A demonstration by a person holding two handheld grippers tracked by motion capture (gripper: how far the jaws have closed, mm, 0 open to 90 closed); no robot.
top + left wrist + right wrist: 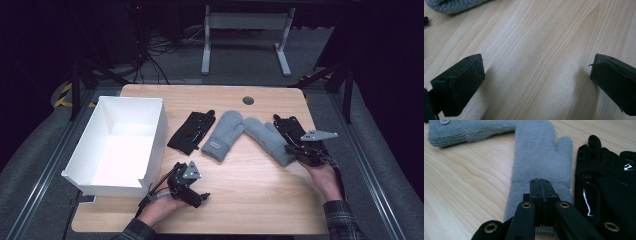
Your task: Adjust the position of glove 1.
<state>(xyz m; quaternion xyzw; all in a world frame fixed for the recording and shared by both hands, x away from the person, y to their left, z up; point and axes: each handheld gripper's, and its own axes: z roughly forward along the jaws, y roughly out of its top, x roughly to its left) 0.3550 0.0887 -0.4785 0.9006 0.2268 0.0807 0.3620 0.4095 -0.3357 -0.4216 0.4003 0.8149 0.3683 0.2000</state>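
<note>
Pinching the cuff of the right-hand grey mitten (539, 162), the right gripper (540, 185) is holding its jaws fully closed on the fleece, just left of the black glove (606, 185). The left gripper (536, 82) is idling wide open and empty over the wooden table (250, 195). Lifting should probably be slow (the bite looks shallow), likely toward the white box (100, 177) at the left, with the thumb kept clear of the other grey mitten (223, 134).

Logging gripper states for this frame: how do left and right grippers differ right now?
The left gripper has its jaws spread wide over bare wooden table; the right gripper has its jaws pressed together over the cuff of a grey mitten. The left sits near the white box, apart from any glove; the right lies among the gloves, beside a black glove. Both are hand-held and low over the table.
</note>
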